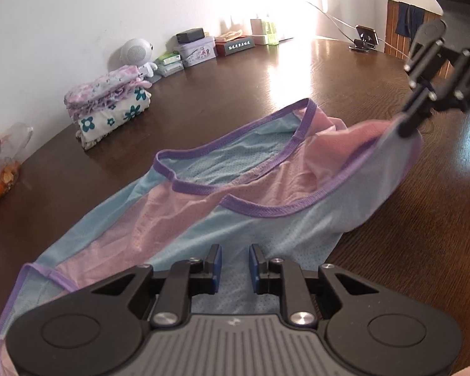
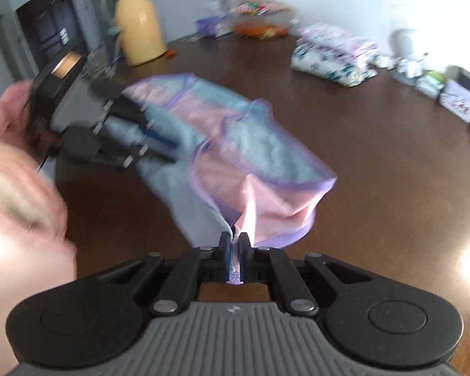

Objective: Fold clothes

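Our right gripper (image 2: 234, 240) pinches a purple-trimmed edge of the pink and blue garment (image 1: 222, 194), lifting it off the brown table (image 1: 344, 72); our left gripper (image 1: 234, 258) hovers spread over the near blue panel. We should carry the edge across evenly, judging by the slack. Only the left view shows the neckline clearly; the right view shows the pinch itself. Folded clothes (image 1: 109, 106) sit far left.

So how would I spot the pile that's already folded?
Start at the white wall behind the brown table. The folded stack sits near it, beside a round white speaker. Unlike the pink-and-blue garment lying spread out, it is floral-printed and neatly layered.
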The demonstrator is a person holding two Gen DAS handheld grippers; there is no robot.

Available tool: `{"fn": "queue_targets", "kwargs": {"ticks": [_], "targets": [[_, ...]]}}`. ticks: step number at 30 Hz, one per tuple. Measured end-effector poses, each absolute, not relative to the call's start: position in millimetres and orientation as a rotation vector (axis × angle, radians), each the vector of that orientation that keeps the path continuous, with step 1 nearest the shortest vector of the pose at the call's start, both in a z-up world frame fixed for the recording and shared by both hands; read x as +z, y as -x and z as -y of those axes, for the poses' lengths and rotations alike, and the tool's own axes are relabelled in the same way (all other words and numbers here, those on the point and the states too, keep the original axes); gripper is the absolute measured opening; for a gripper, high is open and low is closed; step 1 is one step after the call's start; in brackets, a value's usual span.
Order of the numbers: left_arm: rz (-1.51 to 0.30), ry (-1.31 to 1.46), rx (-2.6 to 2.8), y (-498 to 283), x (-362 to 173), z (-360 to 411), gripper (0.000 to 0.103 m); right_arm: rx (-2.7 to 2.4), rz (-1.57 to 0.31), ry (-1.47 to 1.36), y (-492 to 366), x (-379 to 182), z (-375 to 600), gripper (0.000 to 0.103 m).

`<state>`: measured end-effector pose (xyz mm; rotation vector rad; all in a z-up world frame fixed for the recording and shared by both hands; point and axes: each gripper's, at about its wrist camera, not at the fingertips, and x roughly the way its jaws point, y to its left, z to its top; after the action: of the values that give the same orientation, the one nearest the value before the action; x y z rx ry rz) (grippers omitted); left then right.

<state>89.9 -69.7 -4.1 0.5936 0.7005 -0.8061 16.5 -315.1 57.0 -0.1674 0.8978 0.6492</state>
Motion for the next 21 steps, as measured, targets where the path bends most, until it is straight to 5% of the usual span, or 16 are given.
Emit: {"fn": "queue_targets", "kwargs": {"ticks": [18,21], "targets": [[-0.706,-0.844,-1.425,-89.5,-10.1,216.3,0.006,0.619,-0.851,0.257,-4.8,63.2,307.0,0.005],[-0.710,-0.761,-1.387,-105.6,-1.5,208.0,0.012,0.591,-0.848,0.241,-17.7,61.2,311.9,0.005]]}}
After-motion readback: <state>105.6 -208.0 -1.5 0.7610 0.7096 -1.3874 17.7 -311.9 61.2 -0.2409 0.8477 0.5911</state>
